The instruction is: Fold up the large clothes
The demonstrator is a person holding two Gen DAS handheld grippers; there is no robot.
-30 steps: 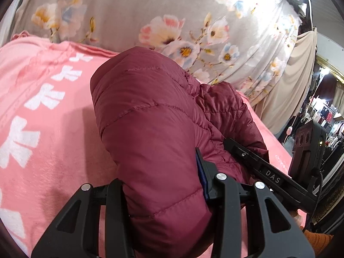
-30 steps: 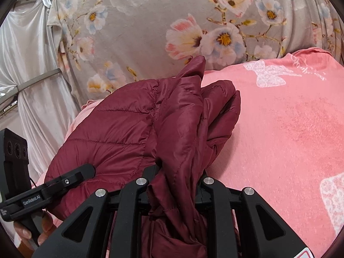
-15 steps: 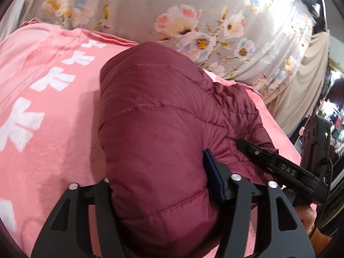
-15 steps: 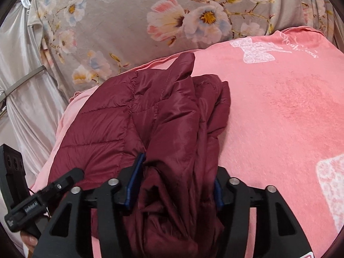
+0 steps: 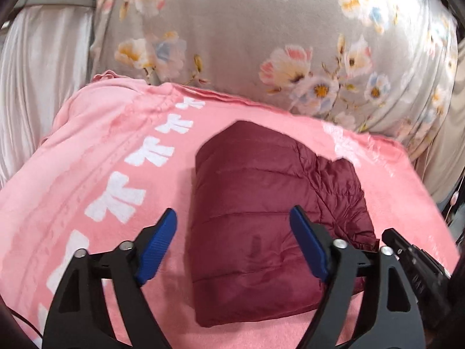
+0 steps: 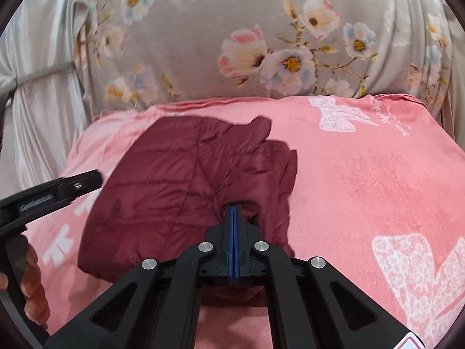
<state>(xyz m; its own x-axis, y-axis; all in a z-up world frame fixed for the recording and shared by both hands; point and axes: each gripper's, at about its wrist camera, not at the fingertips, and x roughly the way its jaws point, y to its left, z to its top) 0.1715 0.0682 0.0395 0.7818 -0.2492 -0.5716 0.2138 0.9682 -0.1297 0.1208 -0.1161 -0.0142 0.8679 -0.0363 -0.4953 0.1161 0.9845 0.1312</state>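
Observation:
A dark red quilted puffer jacket [image 5: 261,203] lies folded into a compact bundle on the pink blanket [image 5: 87,160]. My left gripper [image 5: 232,221] is open, its blue pads [image 5: 158,241] apart above the bundle and holding nothing. In the right wrist view the jacket [image 6: 174,180] lies left of centre. My right gripper [image 6: 234,212] has its blue pads pressed together at the jacket's near right edge; whether fabric is pinched between them I cannot tell. The left gripper's body [image 6: 49,197] shows at the left edge.
The pink blanket [image 6: 363,189] with white bow prints covers the surface. A grey floral sheet [image 5: 261,43] rises behind it, with silver curtain [image 5: 35,72] at the left. The blanket's edge drops off at the right in the left wrist view.
Both grippers let go of the jacket bundle and drew back and up. The left now stands open above it; the right's pads have closed together. The jacket rests on the blanket.

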